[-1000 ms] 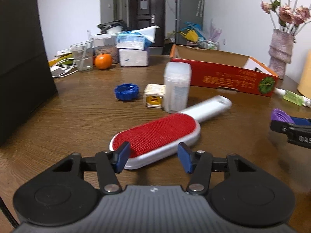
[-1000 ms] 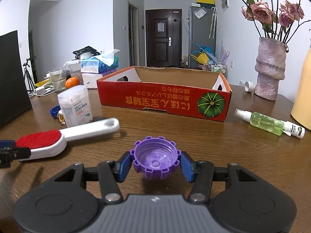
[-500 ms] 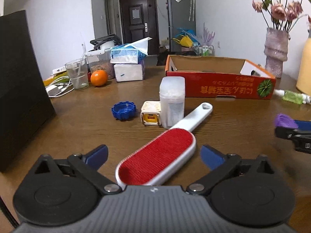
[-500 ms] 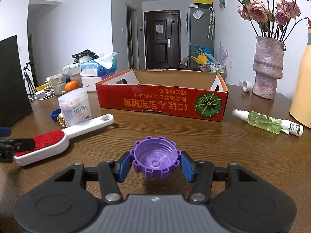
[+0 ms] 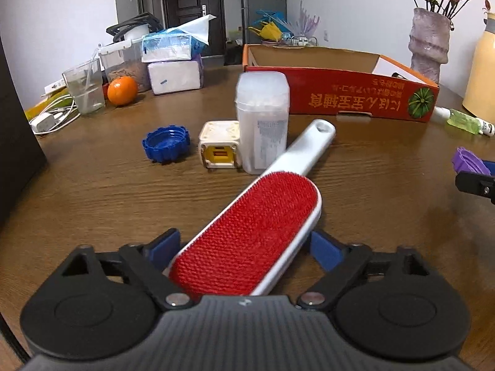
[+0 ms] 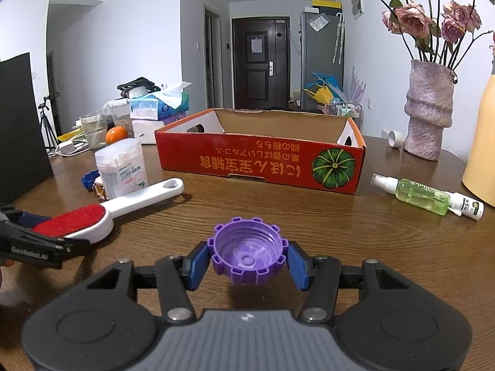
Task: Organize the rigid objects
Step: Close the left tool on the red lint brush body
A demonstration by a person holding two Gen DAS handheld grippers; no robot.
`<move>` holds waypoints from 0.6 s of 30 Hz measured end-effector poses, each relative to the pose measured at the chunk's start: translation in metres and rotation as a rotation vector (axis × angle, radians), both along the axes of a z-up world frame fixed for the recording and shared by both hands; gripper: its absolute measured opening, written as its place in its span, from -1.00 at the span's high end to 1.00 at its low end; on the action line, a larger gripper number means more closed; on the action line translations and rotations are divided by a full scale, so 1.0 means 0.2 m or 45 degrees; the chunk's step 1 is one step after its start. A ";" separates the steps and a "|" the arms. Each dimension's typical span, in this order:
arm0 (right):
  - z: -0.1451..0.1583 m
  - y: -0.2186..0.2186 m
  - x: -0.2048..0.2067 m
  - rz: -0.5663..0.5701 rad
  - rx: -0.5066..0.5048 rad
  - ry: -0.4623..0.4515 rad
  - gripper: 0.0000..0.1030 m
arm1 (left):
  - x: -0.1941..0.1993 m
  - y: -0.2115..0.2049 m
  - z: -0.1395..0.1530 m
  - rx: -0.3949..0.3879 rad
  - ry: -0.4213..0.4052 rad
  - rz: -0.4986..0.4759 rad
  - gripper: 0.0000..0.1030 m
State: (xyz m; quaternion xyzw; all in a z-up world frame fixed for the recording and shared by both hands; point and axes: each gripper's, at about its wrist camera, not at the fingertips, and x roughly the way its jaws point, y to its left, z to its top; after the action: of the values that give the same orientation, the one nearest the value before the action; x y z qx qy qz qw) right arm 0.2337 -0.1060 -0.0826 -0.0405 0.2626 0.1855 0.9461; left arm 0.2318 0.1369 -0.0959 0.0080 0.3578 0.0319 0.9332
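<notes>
A red-and-white lint brush (image 5: 256, 232) lies on the wooden table with its red head between the fingers of my left gripper (image 5: 247, 247). The jaws stand wide open, one on each side of the head, without pinching it. The brush also shows in the right wrist view (image 6: 102, 210). My right gripper (image 6: 247, 262) is shut on a purple bottle cap (image 6: 247, 256) and holds it above the table. A red cardboard box (image 6: 260, 160), open on top, stands behind.
A blue cap (image 5: 165, 143), a white-and-yellow charger cube (image 5: 220, 148) and a white plastic container (image 5: 262, 120) stand beyond the brush. A green spray bottle (image 6: 420, 196) lies right of the box. A vase (image 6: 428, 108), a glass (image 5: 84, 89), an orange (image 5: 122, 90) and tissue packs (image 5: 173, 61) are at the back.
My left gripper opened wide and moved forward, so the brush head now sits between its fingers. The right gripper holds the purple cap as before.
</notes>
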 end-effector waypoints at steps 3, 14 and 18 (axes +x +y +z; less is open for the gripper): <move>0.00 -0.01 -0.01 -0.004 0.003 -0.004 -0.04 | -0.03 -0.05 0.00 -0.010 -0.007 -0.023 -0.49; 0.01 -0.10 -0.02 -0.038 0.028 -0.008 -0.04 | -0.07 -0.26 0.03 -0.060 -0.009 -0.035 -0.66; 0.01 -0.11 -0.02 -0.044 0.035 -0.005 -0.04 | 0.00 -0.28 0.02 -0.092 0.020 0.026 -0.70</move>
State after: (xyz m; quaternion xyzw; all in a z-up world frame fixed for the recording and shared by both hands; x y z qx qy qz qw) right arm 0.2292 -0.1279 -0.0812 -0.0234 0.2590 0.1727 0.9500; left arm 0.2318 0.0803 -0.0920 -0.0292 0.3662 0.0283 0.9296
